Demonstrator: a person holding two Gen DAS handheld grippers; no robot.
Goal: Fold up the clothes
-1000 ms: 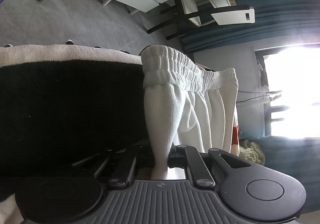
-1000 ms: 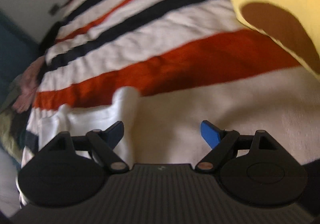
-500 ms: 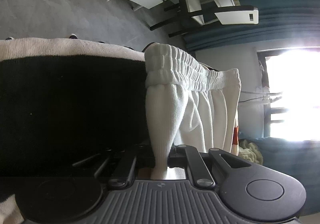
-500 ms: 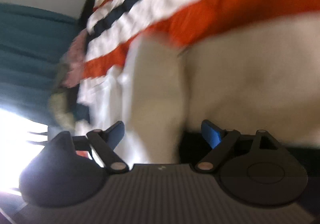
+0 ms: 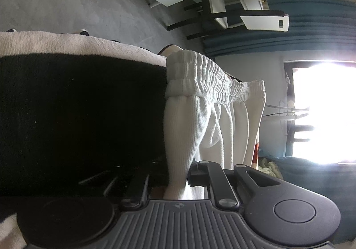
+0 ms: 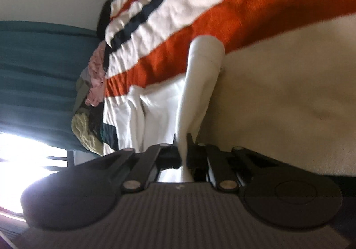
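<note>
**White shorts pinched at both ends over the bed**

The white shorts point(image 5: 213, 115) ran lengthwise away from the left gripper point(image 5: 178, 180), their elastic waistband point(image 5: 200, 80) at the far end above the striped blanket point(image 6: 222, 15). Its fingers were closed on a ribbed fold. The right gripper point(image 6: 183, 155) was likewise clamped on a raised fold of the garment point(image 6: 200, 84), with the rest spread left of it on the blanket.

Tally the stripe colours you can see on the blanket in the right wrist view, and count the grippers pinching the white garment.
Stripe colours on the blanket: 3 (orange, navy, cream)
Grippers shut on the white garment: 2, the left gripper and the right gripper
Total: 5
</note>
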